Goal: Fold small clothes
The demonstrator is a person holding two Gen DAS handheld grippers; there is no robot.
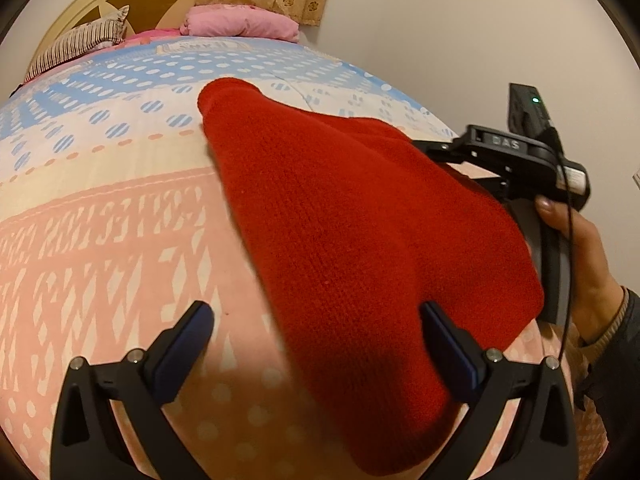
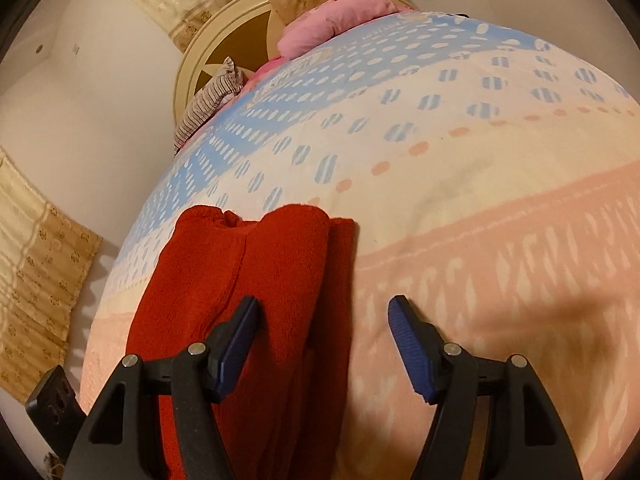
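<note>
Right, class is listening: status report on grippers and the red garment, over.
Left gripper open, right gripper open, neither holding. Red garment lies folded on the bedspread. Nothing in the way.

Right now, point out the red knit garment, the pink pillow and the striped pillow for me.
red knit garment (image 1: 340, 220), left wrist view, middle of the knit.
pink pillow (image 1: 240, 24), left wrist view, middle of its front.
striped pillow (image 2: 208, 108), right wrist view, middle of its striped face.
</note>
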